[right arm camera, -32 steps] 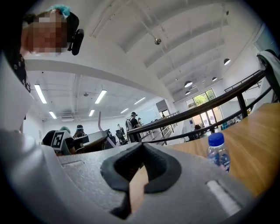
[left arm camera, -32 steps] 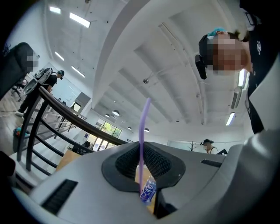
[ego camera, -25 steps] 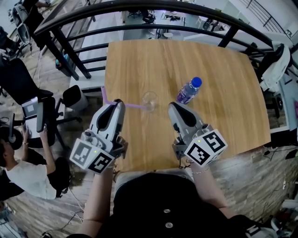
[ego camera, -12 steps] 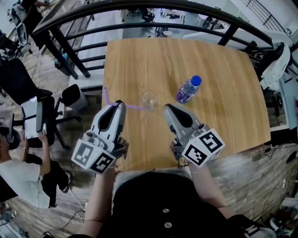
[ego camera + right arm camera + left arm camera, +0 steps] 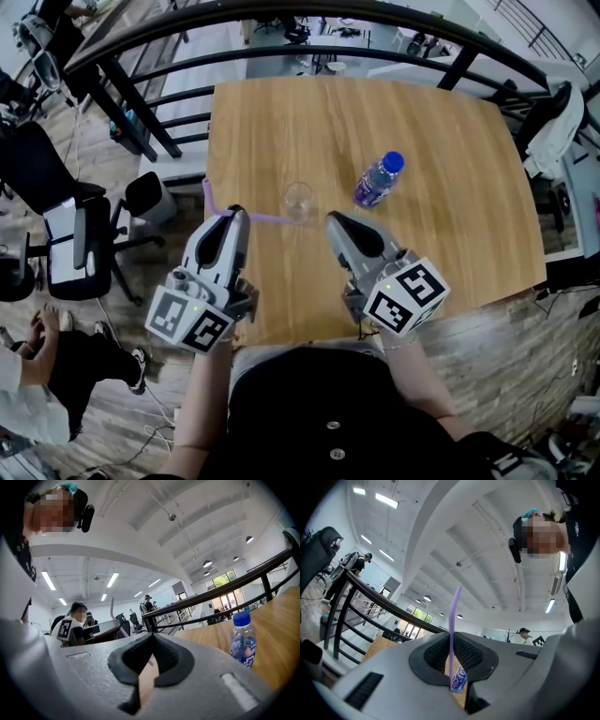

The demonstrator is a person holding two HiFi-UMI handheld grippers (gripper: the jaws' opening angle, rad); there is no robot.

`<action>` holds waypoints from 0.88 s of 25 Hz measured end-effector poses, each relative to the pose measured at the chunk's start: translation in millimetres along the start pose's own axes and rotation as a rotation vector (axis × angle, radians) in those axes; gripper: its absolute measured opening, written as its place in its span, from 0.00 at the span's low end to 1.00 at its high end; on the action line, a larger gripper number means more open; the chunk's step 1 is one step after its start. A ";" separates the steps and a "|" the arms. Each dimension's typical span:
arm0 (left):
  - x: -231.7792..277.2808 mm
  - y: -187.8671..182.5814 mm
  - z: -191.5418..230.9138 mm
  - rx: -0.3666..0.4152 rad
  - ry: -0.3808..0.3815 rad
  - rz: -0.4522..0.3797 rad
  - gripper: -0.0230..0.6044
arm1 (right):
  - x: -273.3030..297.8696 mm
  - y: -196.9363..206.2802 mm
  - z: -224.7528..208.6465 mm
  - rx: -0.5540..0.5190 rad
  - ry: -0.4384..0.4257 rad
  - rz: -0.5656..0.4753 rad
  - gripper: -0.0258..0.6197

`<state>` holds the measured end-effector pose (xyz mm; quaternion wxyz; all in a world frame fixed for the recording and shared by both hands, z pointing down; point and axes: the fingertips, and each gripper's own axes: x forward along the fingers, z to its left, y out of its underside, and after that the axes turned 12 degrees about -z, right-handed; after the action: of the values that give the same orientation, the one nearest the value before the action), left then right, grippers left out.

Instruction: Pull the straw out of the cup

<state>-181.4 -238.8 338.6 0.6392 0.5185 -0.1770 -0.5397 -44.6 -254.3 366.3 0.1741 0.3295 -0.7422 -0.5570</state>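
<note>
Gripping the purple straw point(image 5: 253, 215) near its bend, the left tongs point(image 5: 236, 210) are clamped shut on it at center-left, so the pull-out step is on. The straw's far end looks to be at the clear cup point(image 5: 300, 200) mid-frame, but it's hard to say if it's inside. The next move calls for drawing it leftward without tipping the cup. The right tongs point(image 5: 336, 220) sit closed and empty just beside the cup. A bottle point(image 5: 379, 180) stands right of the cup on the desk point(image 5: 422, 253), not in the way.
</note>
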 end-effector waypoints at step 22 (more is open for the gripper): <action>1.1 4.2 -4.8 -0.026 -0.005 0.008 0.10 | -2.6 2.5 -3.2 0.011 -0.003 0.010 0.04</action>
<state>-175.2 -238.0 339.9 0.6475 0.5080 -0.1735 -0.5409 -41.4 -254.4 370.0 0.1739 0.3257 -0.7471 -0.5527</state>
